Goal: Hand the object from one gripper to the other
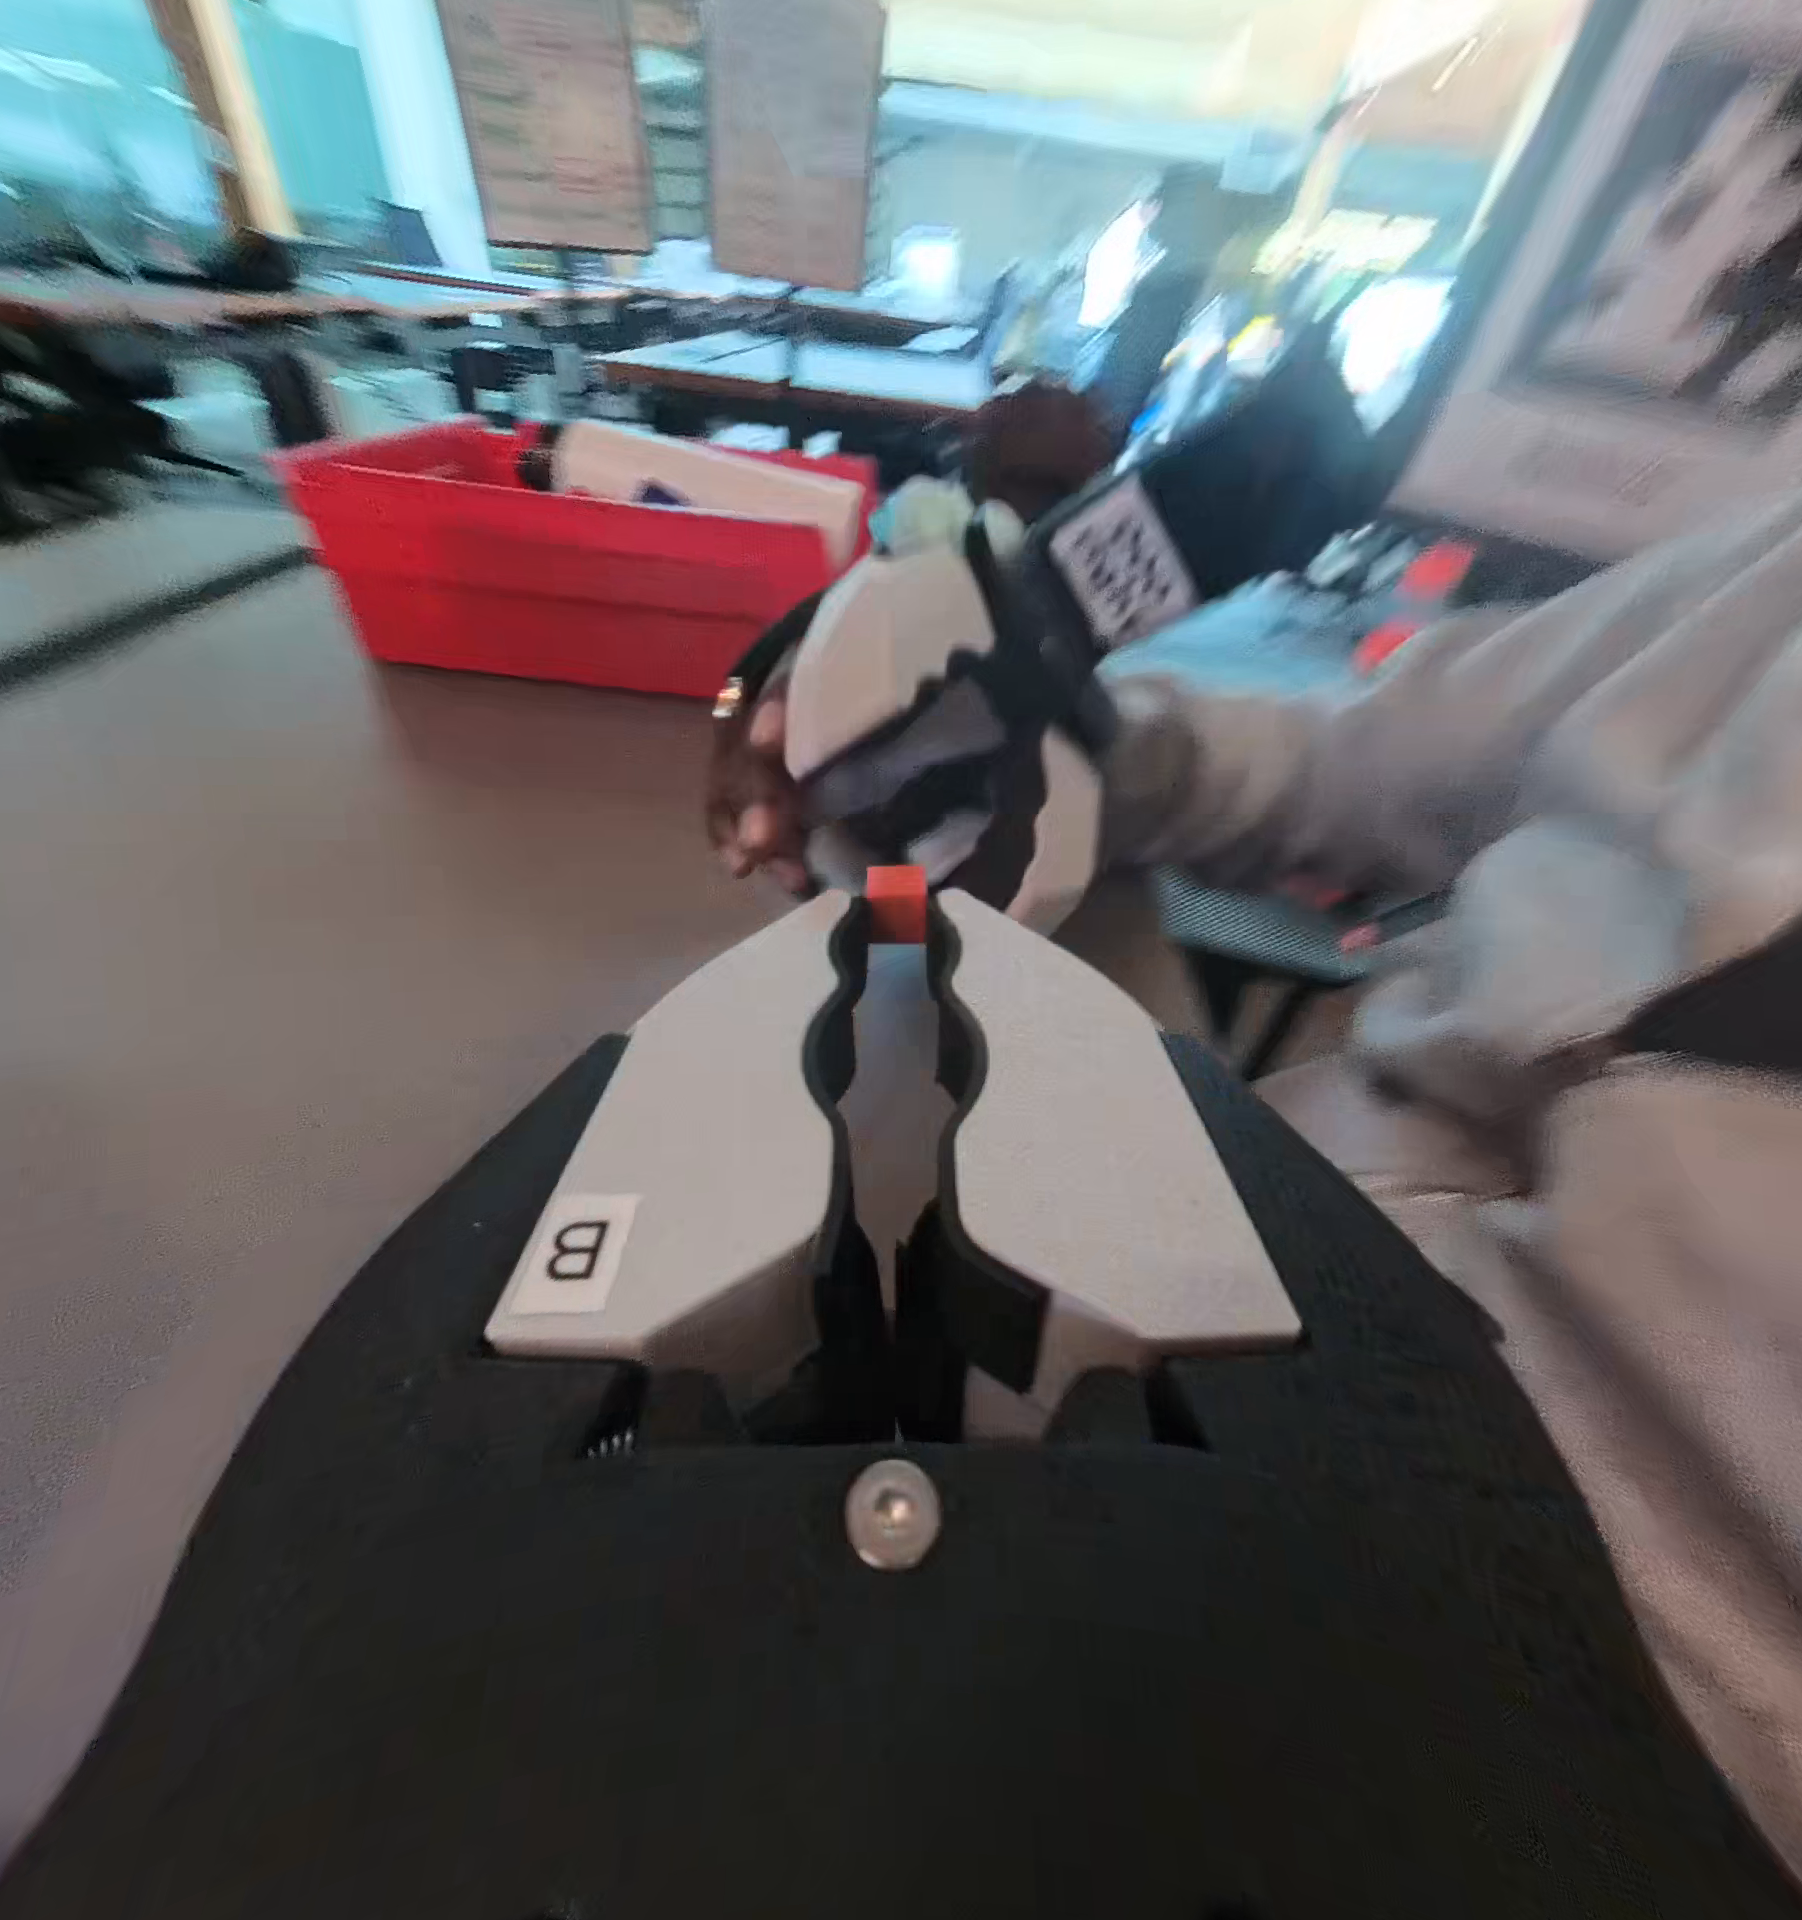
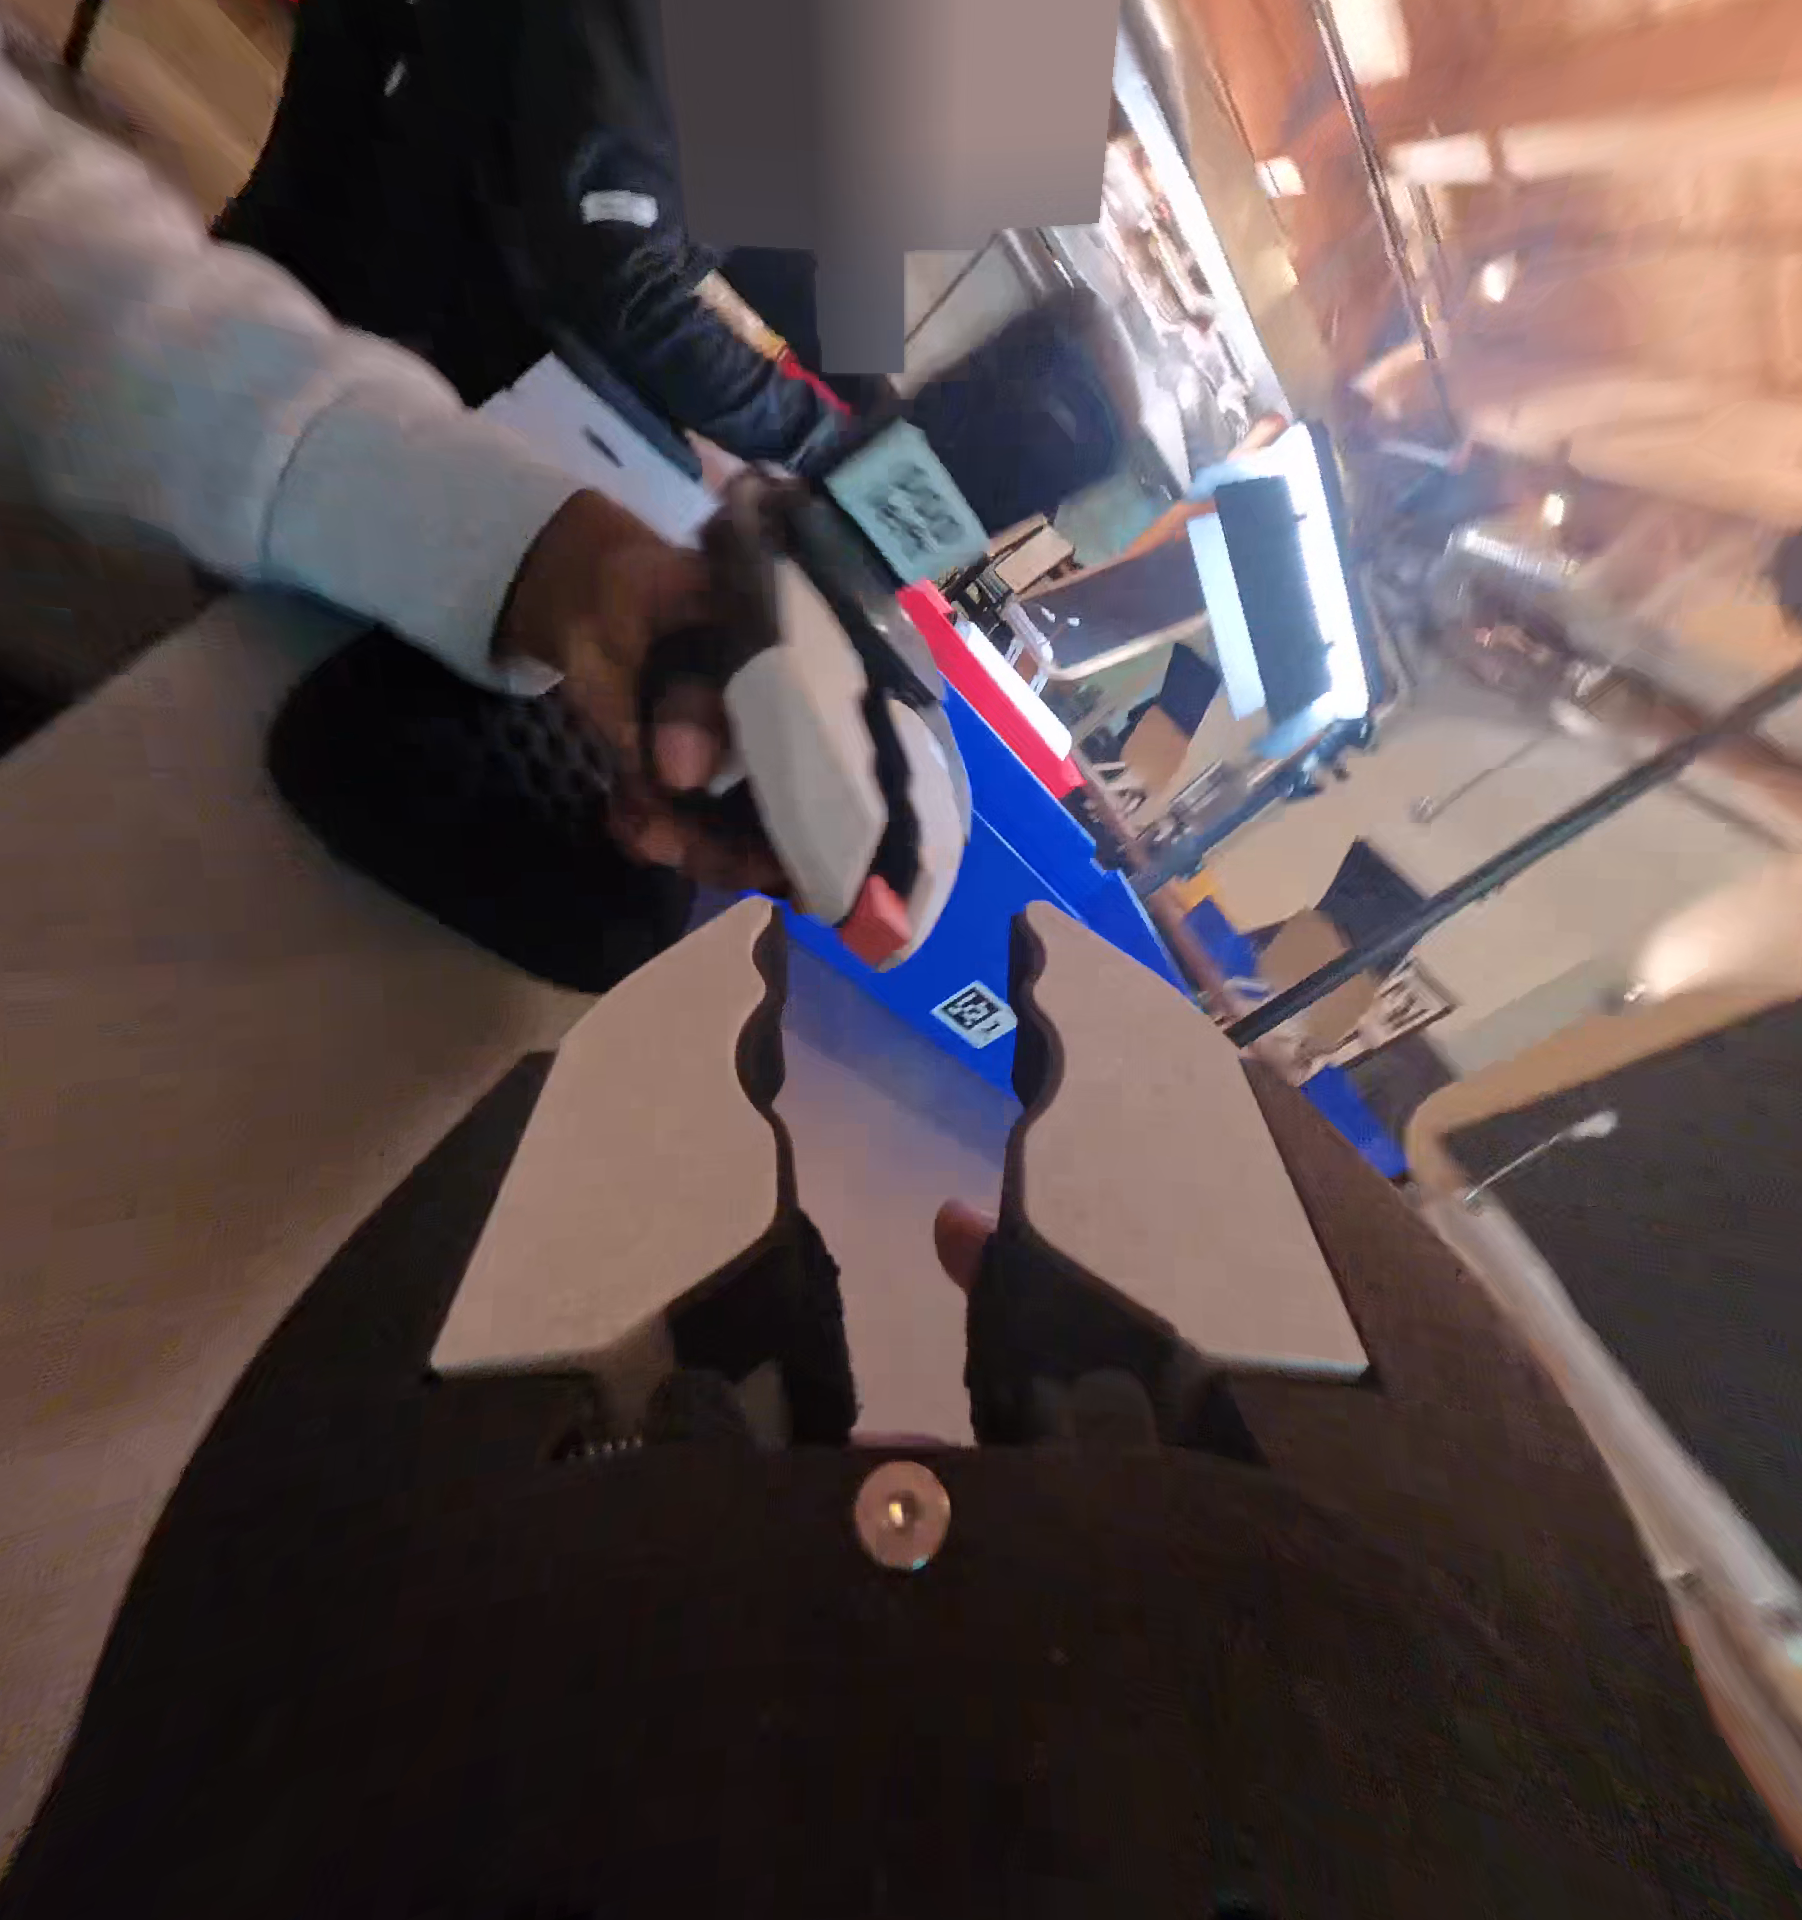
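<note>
A small red cube [image 1: 895, 904] is pinched at the fingertips of my left gripper [image 1: 895, 920], which is shut on it above the brown table [image 1: 253, 987]. My right gripper [image 1: 928, 831] faces it just beyond the cube, held by a hand in a grey sleeve. In the right wrist view my right gripper [image 2: 897, 925] is open, with its fingers [image 2: 668, 1122] spread wide. The left gripper [image 2: 881, 940] comes in from the upper left and holds the red cube [image 2: 876, 920] about level with the right gripper's fingertips, between them. No right finger touches the cube.
A red bin [image 1: 564, 582] holding a white box stands on the table behind the grippers. A blue bin [image 2: 990, 894] lies beyond the right gripper. A black mesh chair seat [image 2: 440, 790] and a person in dark clothing [image 2: 481, 156] are close by.
</note>
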{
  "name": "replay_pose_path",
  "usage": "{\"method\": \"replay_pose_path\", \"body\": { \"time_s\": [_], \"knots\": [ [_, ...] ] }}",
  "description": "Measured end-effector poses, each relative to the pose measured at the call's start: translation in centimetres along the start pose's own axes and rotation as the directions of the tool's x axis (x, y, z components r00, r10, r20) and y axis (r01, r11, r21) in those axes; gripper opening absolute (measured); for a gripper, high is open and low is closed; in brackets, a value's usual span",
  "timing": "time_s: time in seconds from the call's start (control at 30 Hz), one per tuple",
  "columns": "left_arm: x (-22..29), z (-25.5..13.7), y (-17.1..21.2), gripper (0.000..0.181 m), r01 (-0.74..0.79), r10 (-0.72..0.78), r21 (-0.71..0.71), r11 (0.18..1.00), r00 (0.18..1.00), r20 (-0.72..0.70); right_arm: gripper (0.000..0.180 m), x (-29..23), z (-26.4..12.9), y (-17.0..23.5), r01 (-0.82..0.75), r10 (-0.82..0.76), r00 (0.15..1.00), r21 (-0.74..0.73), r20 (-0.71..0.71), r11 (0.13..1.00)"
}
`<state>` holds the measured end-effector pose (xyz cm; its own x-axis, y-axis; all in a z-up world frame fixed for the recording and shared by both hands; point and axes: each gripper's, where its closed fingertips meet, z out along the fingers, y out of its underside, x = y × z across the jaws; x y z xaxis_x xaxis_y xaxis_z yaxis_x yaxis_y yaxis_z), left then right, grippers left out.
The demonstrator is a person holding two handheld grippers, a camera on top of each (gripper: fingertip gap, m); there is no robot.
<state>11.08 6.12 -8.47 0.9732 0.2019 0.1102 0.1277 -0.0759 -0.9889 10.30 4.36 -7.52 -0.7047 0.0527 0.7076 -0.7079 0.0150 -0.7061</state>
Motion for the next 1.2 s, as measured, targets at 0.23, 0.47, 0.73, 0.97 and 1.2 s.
{"method": "replay_pose_path", "body": {
  "time_s": [0.23, 0.47, 0.73, 0.97, 1.2],
  "knots": [
    [1.5, -0.5, -0.8, 0.010, 0.265, -0.251, 0.044, 0.963, 0.946, -0.206, 0.025, -0.9, -0.2, -1.7, 0.245, -0.243, 0.969, 0.036, -0.049, 0.969],
    [2.3, 0.0, 0.2, 0.010, 0.312, -0.312, -0.039, 0.949, 0.914, -0.261, 0.010, -2.2, 0.1, -1.4, 0.370, -0.370, 0.929, -0.008, -0.008, 0.929],
    [0.3, -0.5, -2.6, 0.045, -0.306, 0.291, 0.168, 0.937, 0.951, 0.109, 0.010, 0.1, -0.1, -1.0, -0.416, 0.417, 0.906, -0.027, 0.074, 0.909],
    [0.9, 0.2, -1.9, 0.037, -0.722, 0.699, 0.012, 0.692, 0.673, 0.242, 0.010, -0.4, -0.2, -0.9, -0.964, 0.939, 0.040, -0.235, 0.342, 0.126],
    [0.2, 0.7, -0.6, 0.010, -0.716, 0.715, -0.086, 0.693, 0.667, 0.209, 0.010, -0.8, -0.3, -0.8, -0.958, 0.936, -0.038, -0.280, 0.350, 0.065]
  ]
}}
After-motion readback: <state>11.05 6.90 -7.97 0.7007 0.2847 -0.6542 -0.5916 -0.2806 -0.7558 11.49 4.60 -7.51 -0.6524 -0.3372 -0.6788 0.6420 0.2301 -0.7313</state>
